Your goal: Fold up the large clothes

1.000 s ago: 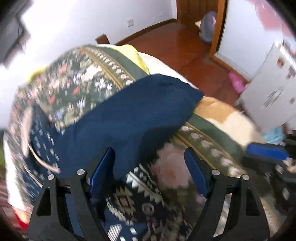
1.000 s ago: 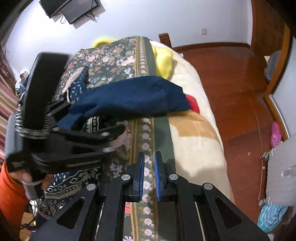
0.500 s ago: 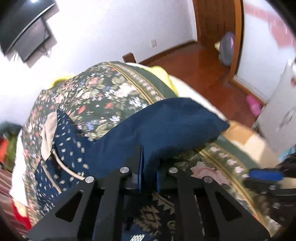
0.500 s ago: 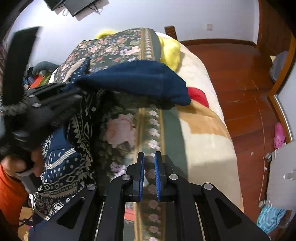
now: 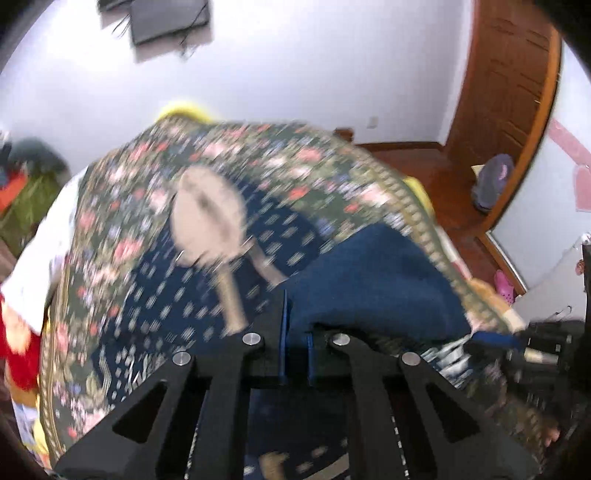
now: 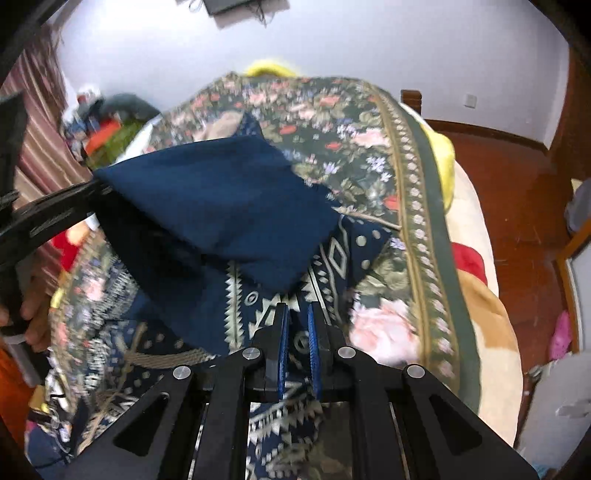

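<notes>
Left wrist view, blurred by motion: the left tongs (image 5: 295, 332) are clamped on an edge of one navy garment (image 5: 376, 280), whose plain blue inner side drapes off to the right of the fingers. The tongs came together within the last second, and the cloth sits between their blue pads. Beyond them the garment's dotted outer side spreads over a flowered bedspread (image 5: 295, 162), with one pale round collar patch (image 5: 207, 218) and two tan cords trailing from it. One dark screen (image 5: 166, 18) hangs on the white wall, and one wooden door (image 5: 506, 92) stands at the right.

From the right wrist view, the right tongs (image 6: 297, 332) are closed together; patterned navy cloth lies right at their tips, but whether any of it is pinched I cannot tell. The same garment (image 6: 221, 206) hangs as a lifted flap, held at its left corner by the left tongs (image 6: 92, 188), which a hand (image 6: 33, 314) grips at the picture's left edge. The bedspread (image 6: 369, 147) covers one bed (image 6: 480, 229), and one yellow pillow (image 6: 445, 166) shows along its far right edge.
</notes>
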`<state>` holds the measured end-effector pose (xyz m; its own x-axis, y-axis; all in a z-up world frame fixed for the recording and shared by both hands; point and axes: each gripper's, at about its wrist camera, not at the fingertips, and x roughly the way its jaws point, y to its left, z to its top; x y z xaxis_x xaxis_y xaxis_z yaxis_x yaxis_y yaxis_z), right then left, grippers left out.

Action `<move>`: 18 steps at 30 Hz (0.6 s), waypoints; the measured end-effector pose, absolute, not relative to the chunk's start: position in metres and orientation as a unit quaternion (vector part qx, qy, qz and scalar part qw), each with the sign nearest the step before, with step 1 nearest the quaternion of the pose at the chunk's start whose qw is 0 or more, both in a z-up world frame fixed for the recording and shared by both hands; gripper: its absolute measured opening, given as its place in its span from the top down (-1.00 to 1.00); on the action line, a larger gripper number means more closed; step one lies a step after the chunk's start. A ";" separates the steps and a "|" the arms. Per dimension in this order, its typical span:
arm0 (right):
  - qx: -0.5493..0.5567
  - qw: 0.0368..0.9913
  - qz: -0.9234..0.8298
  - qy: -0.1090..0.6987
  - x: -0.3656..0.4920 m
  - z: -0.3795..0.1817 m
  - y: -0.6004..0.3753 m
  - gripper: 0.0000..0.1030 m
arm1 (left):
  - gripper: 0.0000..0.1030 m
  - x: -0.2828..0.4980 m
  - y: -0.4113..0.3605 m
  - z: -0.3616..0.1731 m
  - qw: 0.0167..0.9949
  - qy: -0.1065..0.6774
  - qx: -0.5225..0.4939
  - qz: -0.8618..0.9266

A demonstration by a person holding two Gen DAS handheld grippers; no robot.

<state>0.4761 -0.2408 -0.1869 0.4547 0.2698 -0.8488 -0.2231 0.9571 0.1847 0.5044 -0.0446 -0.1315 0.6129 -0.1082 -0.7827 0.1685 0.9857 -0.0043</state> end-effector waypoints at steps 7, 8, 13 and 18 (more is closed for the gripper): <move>-0.067 0.848 0.102 0.515 0.485 -0.222 -0.219 0.87 | 0.80 0.483 0.006 -0.201 0.866 0.494 0.044 -0.064; -0.093 0.850 0.096 0.510 0.482 -0.223 -0.214 0.87 | 0.73 0.478 0.007 -0.210 0.863 0.499 0.050 -0.067; -0.185 0.847 0.045 0.496 0.472 -0.230 -0.201 0.87 | 0.32 0.452 0.019 -0.236 0.860 0.500 0.060 -0.077; -0.150 0.850 0.026 0.504 0.478 -0.228 -0.211 0.86 | -0.14 0.438 0.045 -0.240 0.867 0.493 0.026 -0.060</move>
<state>0.4777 -0.2110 -0.2284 0.4913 -0.1074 -0.8643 -0.1956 0.9534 -0.2296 0.4382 0.0449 -0.2398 0.5058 -0.0783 -0.8591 0.1294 0.9915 -0.0142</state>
